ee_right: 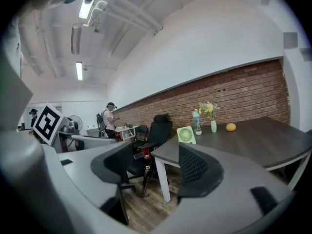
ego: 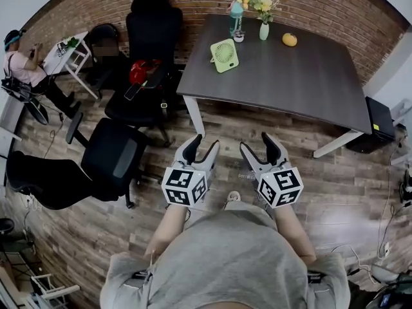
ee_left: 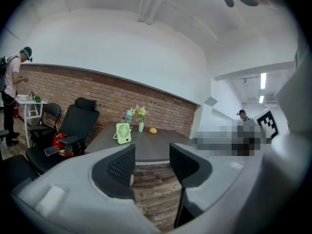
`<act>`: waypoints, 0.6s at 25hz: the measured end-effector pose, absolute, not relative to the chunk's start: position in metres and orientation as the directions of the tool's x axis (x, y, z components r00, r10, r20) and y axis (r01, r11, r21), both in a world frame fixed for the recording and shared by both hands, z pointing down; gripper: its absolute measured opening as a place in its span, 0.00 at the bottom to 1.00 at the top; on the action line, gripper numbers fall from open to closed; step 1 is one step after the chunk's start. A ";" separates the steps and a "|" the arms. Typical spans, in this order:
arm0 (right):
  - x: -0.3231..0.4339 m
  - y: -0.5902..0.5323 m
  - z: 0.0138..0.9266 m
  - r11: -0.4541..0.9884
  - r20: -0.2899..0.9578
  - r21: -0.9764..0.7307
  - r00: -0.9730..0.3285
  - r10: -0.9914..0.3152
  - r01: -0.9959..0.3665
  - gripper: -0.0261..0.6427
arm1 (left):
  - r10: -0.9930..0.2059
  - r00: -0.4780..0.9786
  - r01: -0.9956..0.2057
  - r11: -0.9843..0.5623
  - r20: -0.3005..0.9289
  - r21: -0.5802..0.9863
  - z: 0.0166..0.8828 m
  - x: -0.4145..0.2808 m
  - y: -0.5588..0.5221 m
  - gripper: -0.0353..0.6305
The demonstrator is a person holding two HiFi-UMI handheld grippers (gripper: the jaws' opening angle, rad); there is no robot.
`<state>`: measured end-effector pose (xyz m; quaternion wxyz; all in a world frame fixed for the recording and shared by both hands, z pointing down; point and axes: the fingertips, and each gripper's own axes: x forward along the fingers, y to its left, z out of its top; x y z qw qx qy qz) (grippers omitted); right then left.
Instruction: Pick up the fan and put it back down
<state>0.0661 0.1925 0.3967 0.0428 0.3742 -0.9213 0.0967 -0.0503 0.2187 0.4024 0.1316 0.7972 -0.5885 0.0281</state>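
Observation:
A small pale green fan (ego: pixel 224 55) stands upright near the left end of the dark grey table (ego: pixel 309 76). It also shows far off in the left gripper view as the fan (ee_left: pixel 123 133) and in the right gripper view as the fan (ee_right: pixel 185 135). My left gripper (ego: pixel 201 148) and right gripper (ego: pixel 256 147) hang side by side over the wood floor, well short of the table's near edge. Both are open with nothing between the jaws.
On the table's far side stand a teal bottle (ego: pixel 236 17), a vase of flowers (ego: pixel 263 8) and an orange (ego: pixel 290 40). Black office chairs (ego: pixel 149 63) crowd the left, one bearing a red item (ego: pixel 143 71). A person (ego: pixel 22 66) stands at a white shelf far left.

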 end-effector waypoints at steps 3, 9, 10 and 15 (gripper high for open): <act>0.071 0.166 0.396 0.716 0.149 -0.147 -0.730 -0.667 -0.683 0.46 | -0.936 0.297 -0.949 -0.266 0.189 0.171 0.400 -0.042 0.193 0.38; 0.080 0.122 0.396 0.735 0.141 -0.144 -0.749 -0.647 -0.662 0.46 | -0.943 0.278 -0.951 -0.243 0.183 0.190 0.401 -0.029 0.151 0.38; 0.082 0.116 0.396 0.736 0.139 -0.145 -0.750 -0.646 -0.661 0.46 | -0.944 0.275 -0.952 -0.241 0.181 0.189 0.401 -0.027 0.146 0.38; 0.090 0.094 0.397 0.741 0.138 -0.144 -0.755 -0.641 -0.656 0.46 | -0.946 0.265 -0.955 -0.230 0.187 0.189 0.403 -0.018 0.124 0.38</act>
